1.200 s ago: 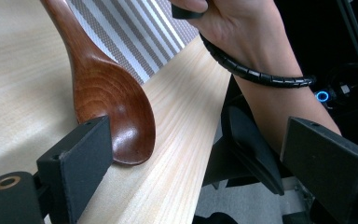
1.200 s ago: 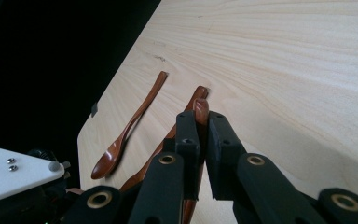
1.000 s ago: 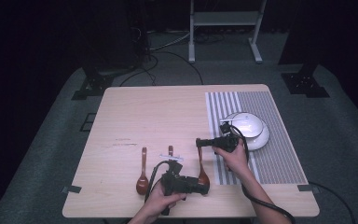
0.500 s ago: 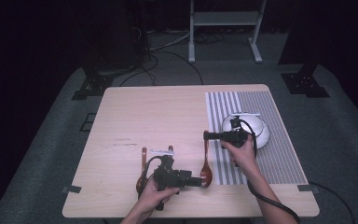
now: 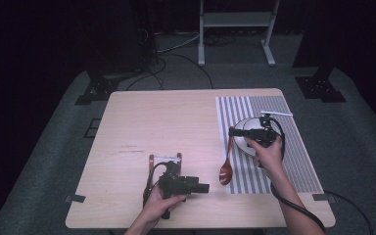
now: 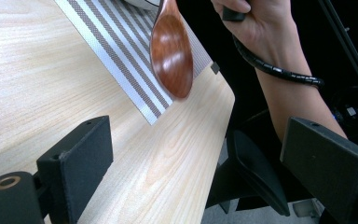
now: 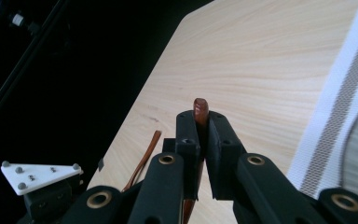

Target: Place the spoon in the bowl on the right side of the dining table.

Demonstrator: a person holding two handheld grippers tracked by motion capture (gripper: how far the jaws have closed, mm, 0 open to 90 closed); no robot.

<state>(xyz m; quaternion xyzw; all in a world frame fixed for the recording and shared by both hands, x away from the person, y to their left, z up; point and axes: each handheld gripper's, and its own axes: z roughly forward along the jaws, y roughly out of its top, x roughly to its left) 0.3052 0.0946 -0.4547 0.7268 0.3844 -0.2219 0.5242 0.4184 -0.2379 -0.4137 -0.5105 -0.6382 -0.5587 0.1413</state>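
Wooden spoon (image 5: 226,164) handle clamped in R gripper (image 5: 233,131), bowl hanging below jaws

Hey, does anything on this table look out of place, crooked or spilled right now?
Nothing is spilled or broken. The one oddity is a wooden spoon hanging bowl-down above the striped mat, clamped by its handle in the right hand-held gripper. A second spoon handle lies flat by the left hand-held gripper.

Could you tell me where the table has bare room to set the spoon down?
The far left wood of the table, beyond the left gripper, is bare. It is crowded around the bowl on the striped mat and near the second spoon.
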